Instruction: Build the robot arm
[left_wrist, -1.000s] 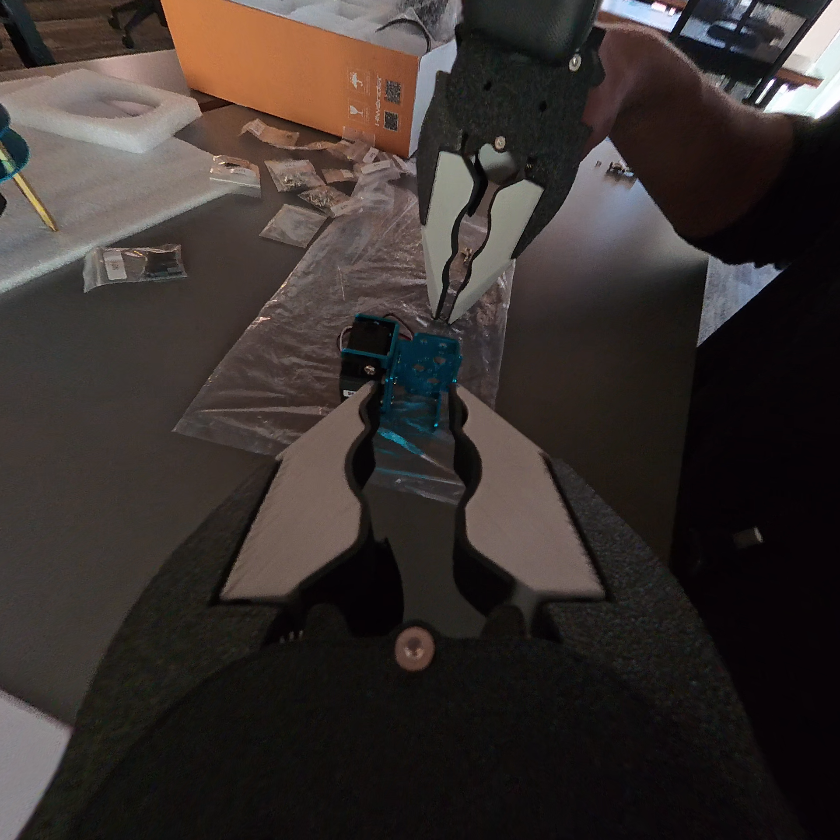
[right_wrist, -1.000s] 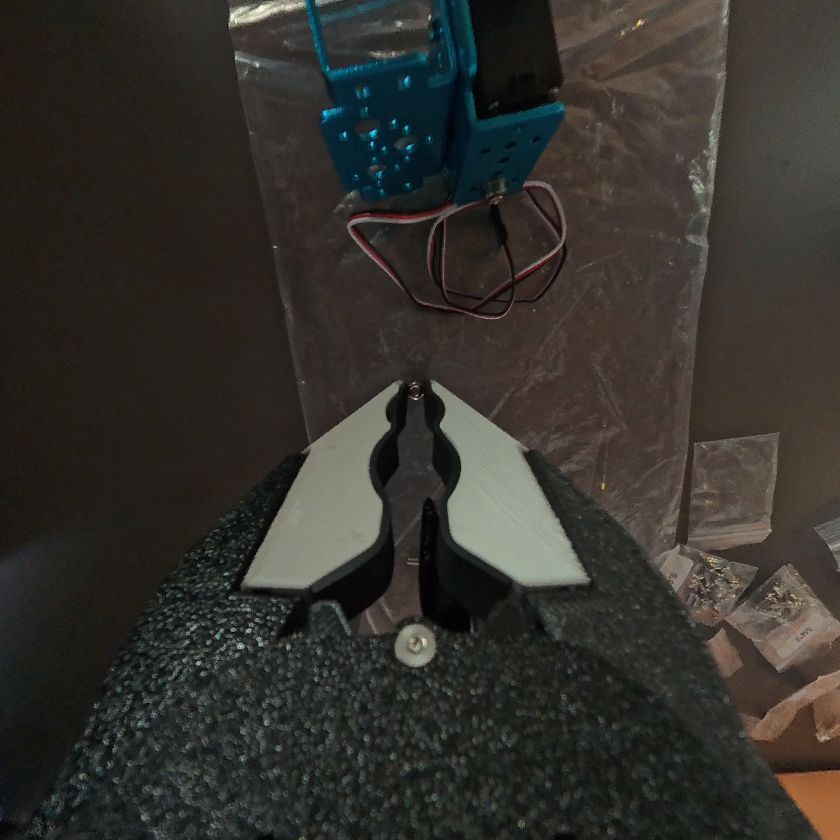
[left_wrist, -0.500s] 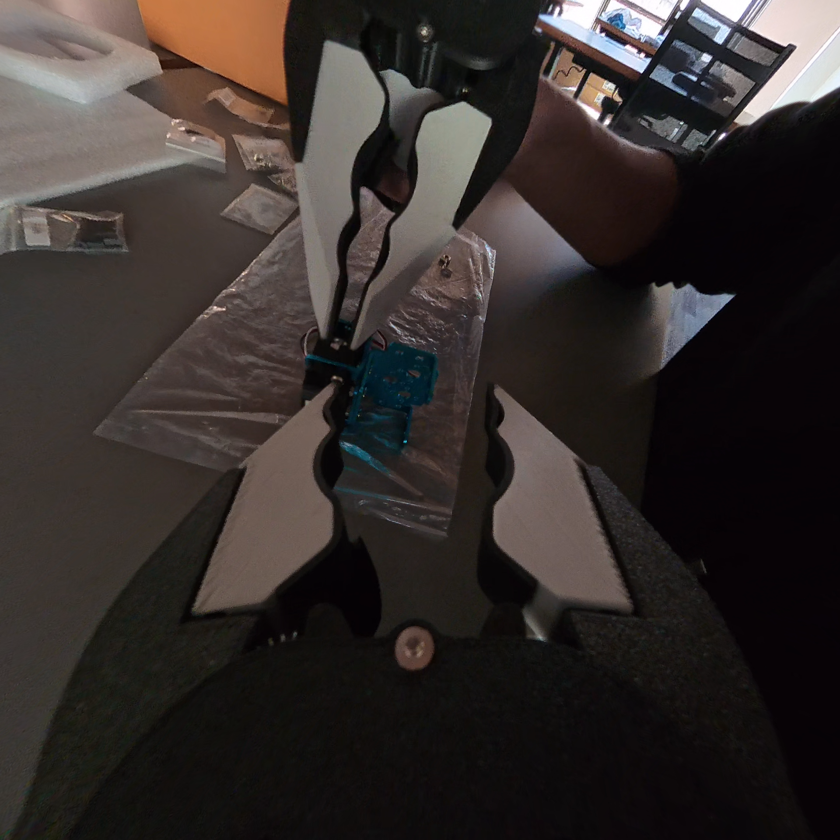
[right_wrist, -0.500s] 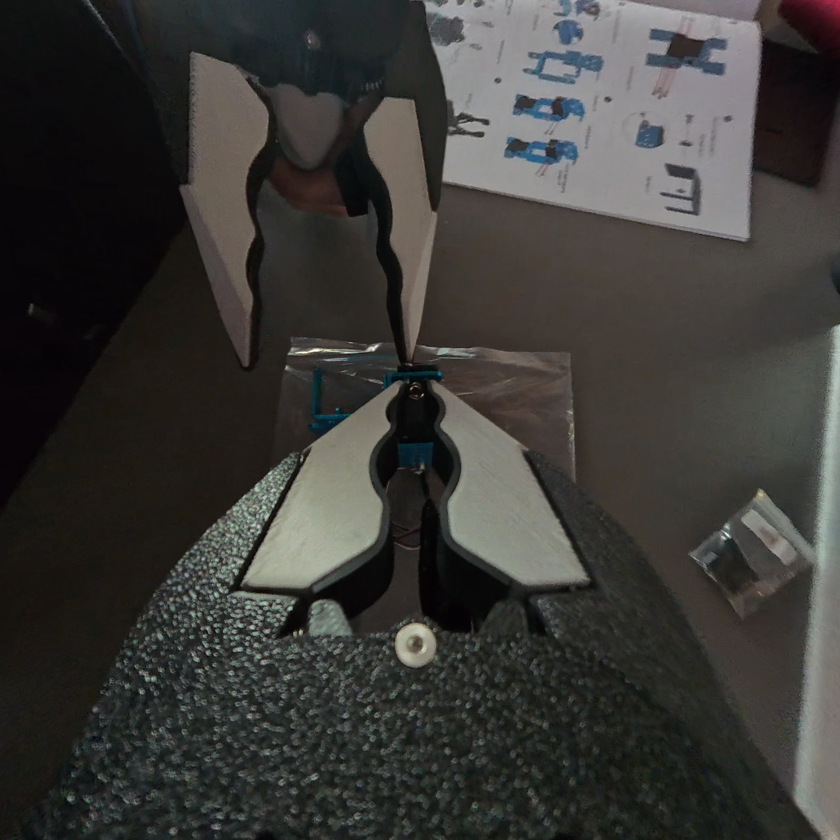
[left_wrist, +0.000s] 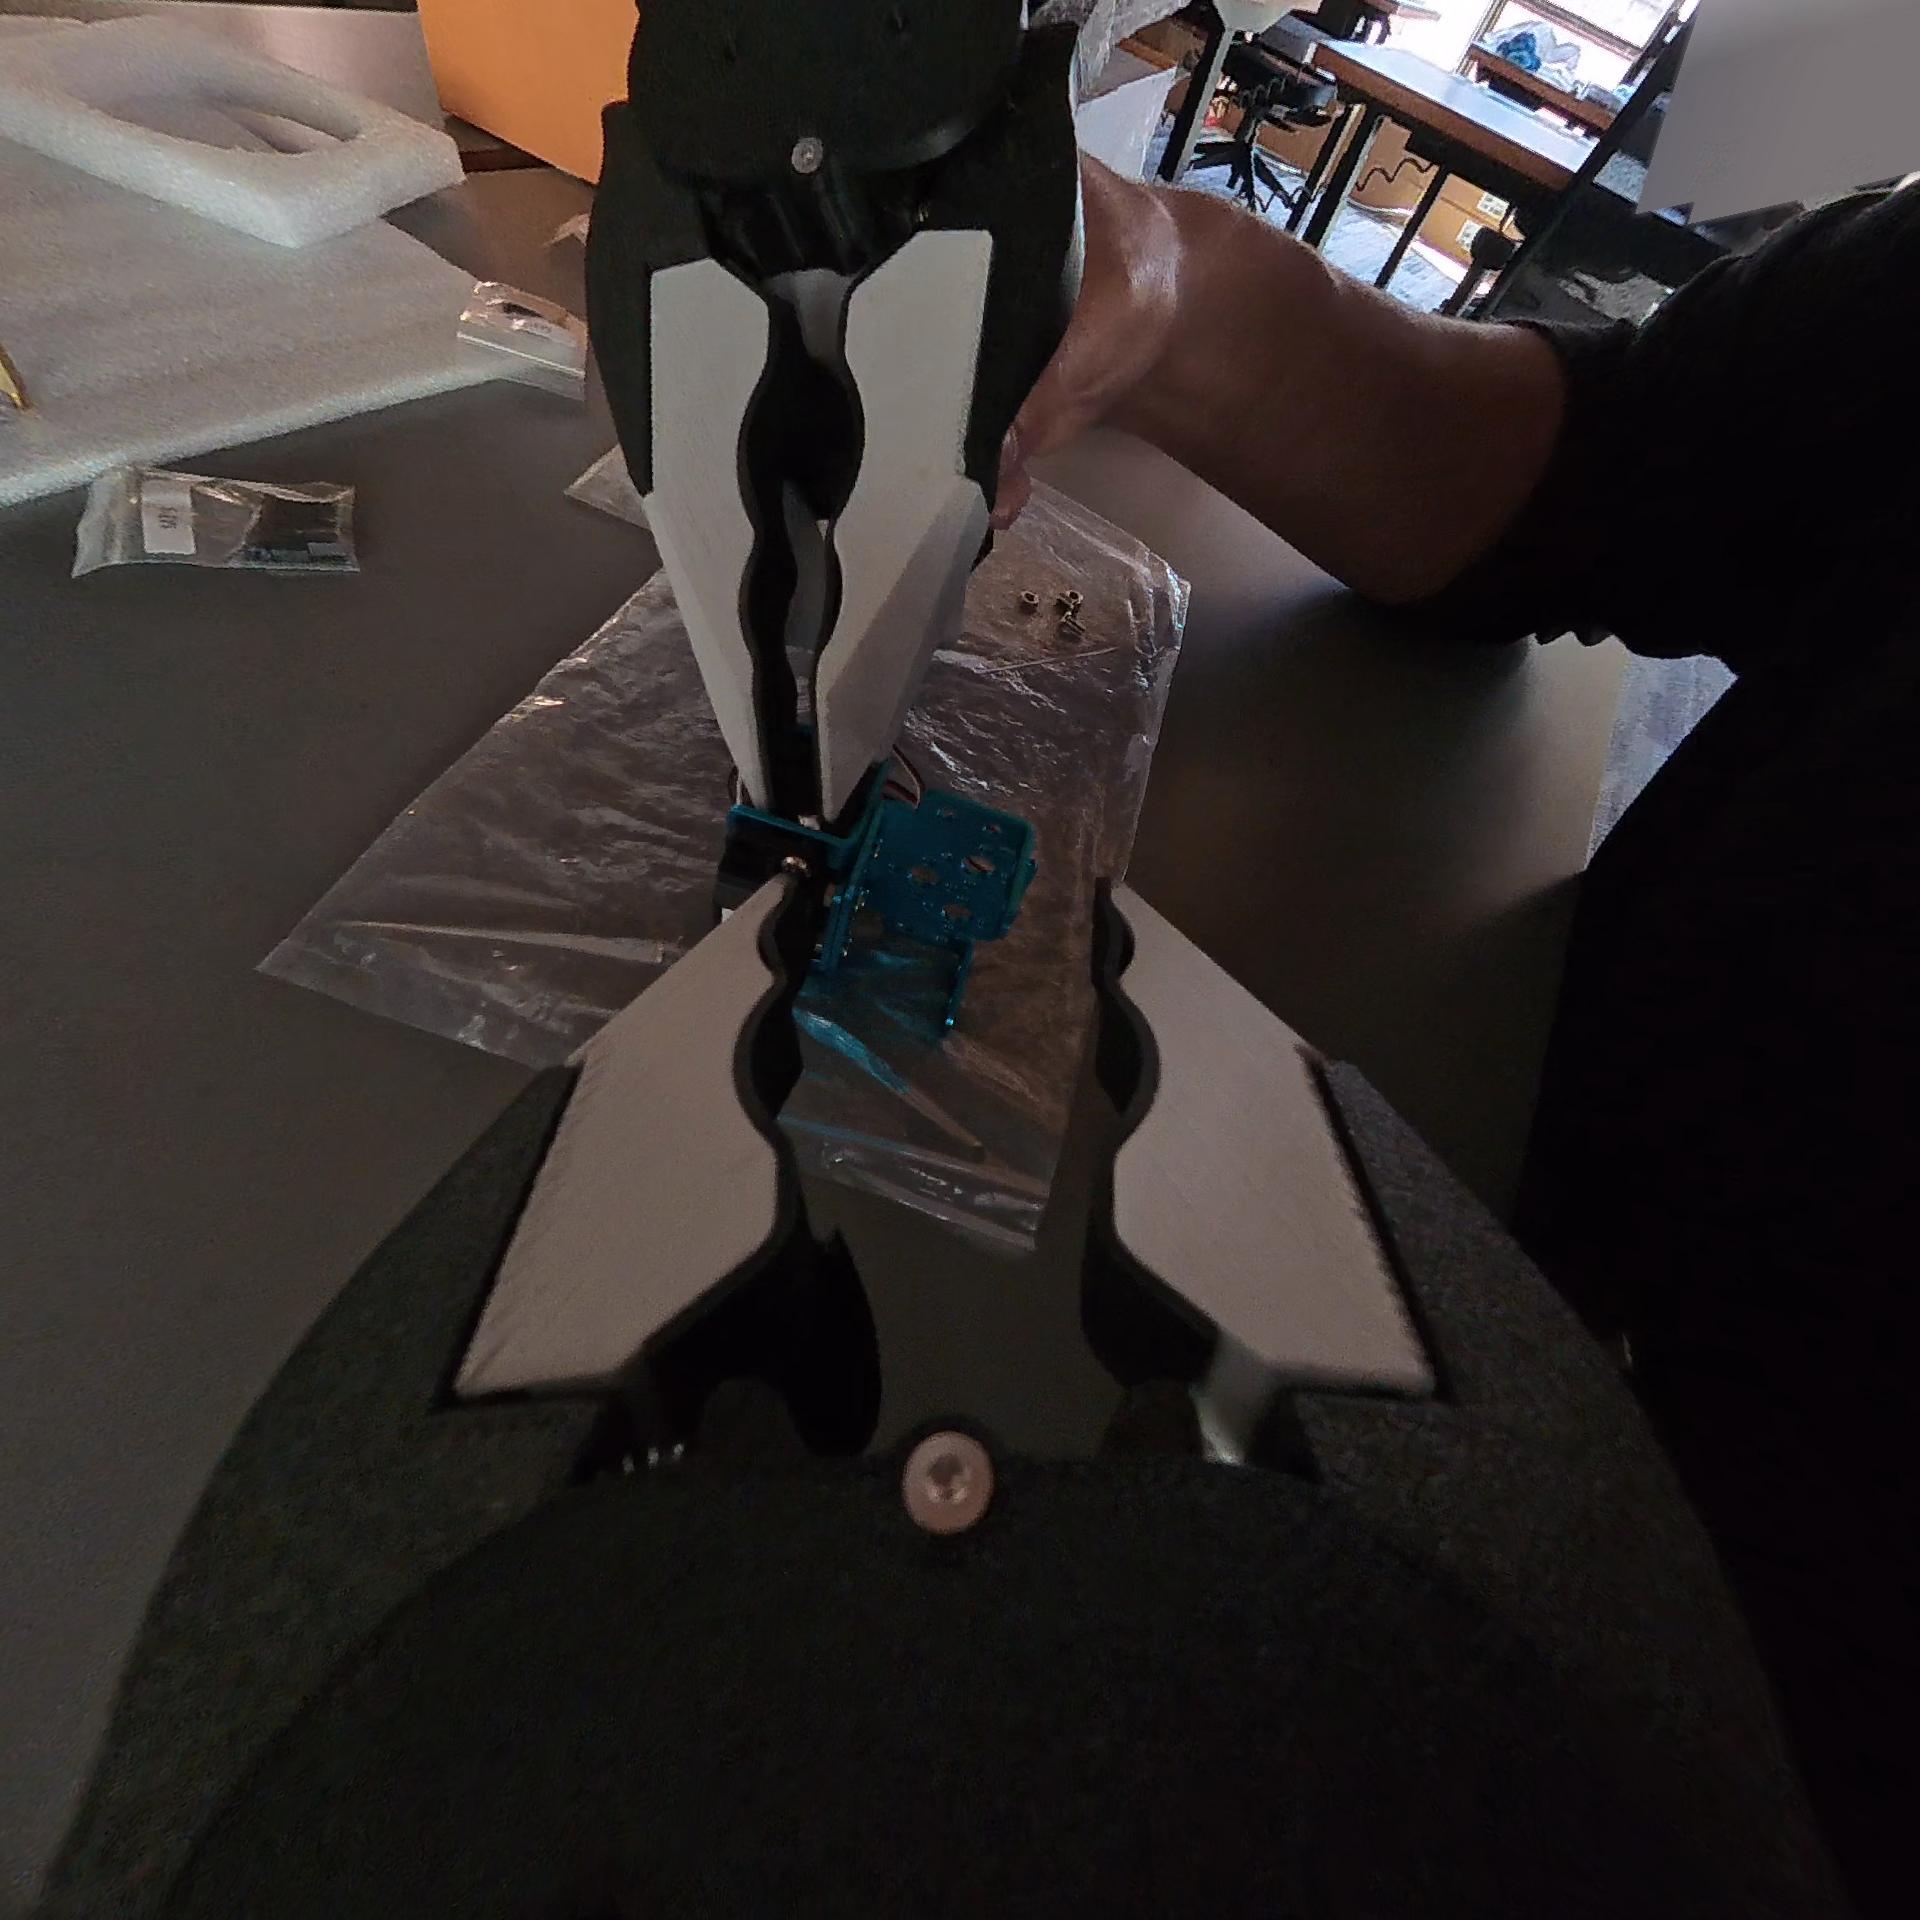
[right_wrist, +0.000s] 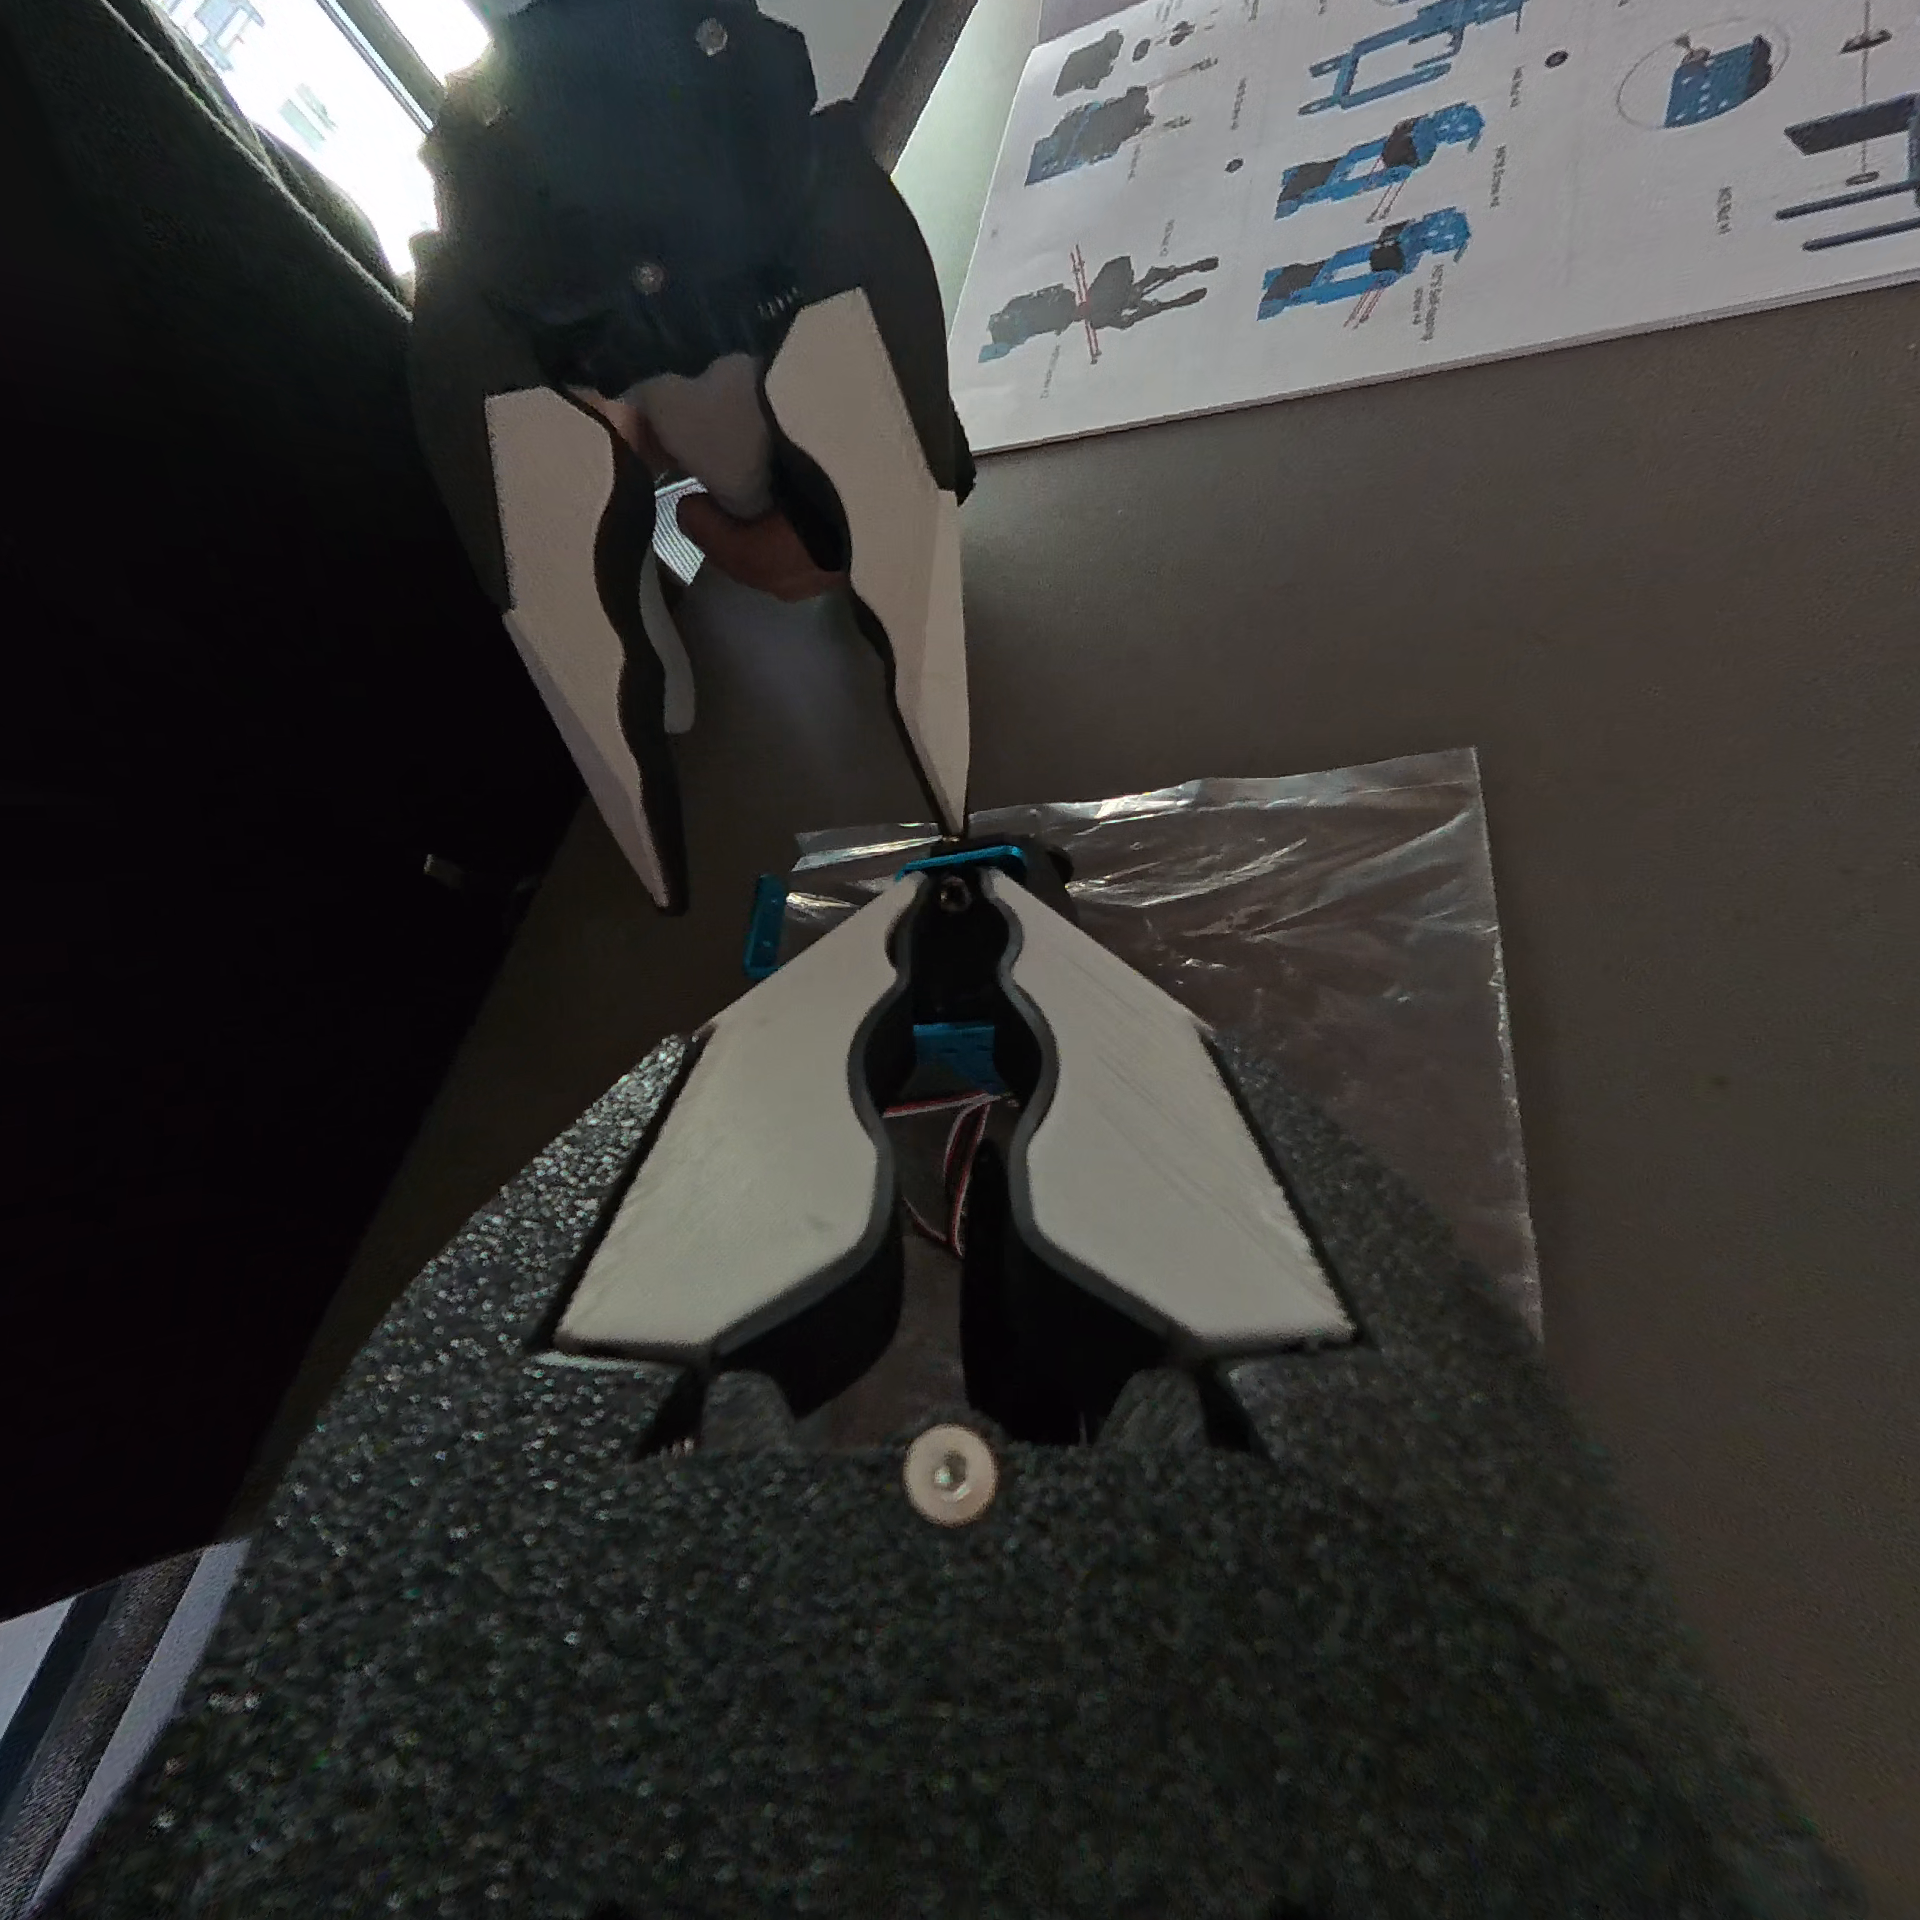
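A blue metal bracket with a black servo (left_wrist: 914, 883) stands on a clear plastic bag (left_wrist: 540, 831) on the dark table. My left gripper (left_wrist: 935, 894) is open, with its left fingertip (left_wrist: 764, 904) against the servo end of the bracket. My right gripper (left_wrist: 790, 810) comes down from above, shut on a small screw, its tips at the top of the servo frame. In the right wrist view the right gripper (right_wrist: 948, 883) pinches the small screw (right_wrist: 948, 896) right at the bracket (right_wrist: 971, 857). The open left gripper (right_wrist: 810, 862) faces it. Servo wires (right_wrist: 956, 1132) lie under the fingers.
Several small nuts (left_wrist: 1060, 608) lie on the bag's far end. Small part bags (left_wrist: 218, 520), white foam (left_wrist: 208, 135) and an orange box (left_wrist: 520, 83) lie at the left and back. A printed instruction sheet (right_wrist: 1455, 187) lies beyond the bag. A person's arm (left_wrist: 1299, 416) reaches in from the right. Less than 4 cm separates the two grippers' tips.
My left gripper has opened wide from around the bracket. My right gripper has come down with the screw from above the bag to the top of the servo frame.
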